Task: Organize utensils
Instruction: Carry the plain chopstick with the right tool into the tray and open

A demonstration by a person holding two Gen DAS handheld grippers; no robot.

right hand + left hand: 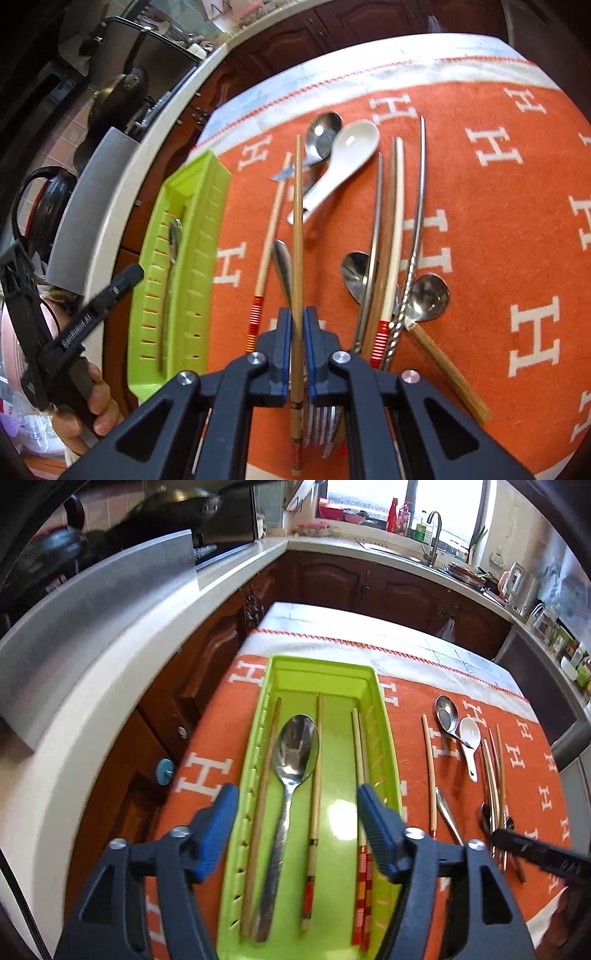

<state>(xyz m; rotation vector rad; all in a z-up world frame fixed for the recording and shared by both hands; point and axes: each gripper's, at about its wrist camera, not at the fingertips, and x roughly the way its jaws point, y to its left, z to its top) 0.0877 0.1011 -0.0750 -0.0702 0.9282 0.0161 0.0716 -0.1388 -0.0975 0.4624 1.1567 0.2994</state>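
Left wrist view shows your left gripper [297,825] spread wide over the green tray [391,775], gripping nothing; a metal spoon [291,775] and several chopsticks lie lengthwise in the tray below it. Your right gripper [297,345] is clamped on one wooden chopstick [297,236], which points away over the orange cloth [498,206]. More chopsticks, metal spoons and a white ceramic spoon [343,162] lie loose on that cloth, right of the tray.

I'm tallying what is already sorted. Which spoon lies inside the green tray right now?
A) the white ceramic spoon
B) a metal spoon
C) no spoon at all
B: a metal spoon lies lengthwise in the green tray among chopsticks, while the white ceramic spoon remains on the orange cloth.
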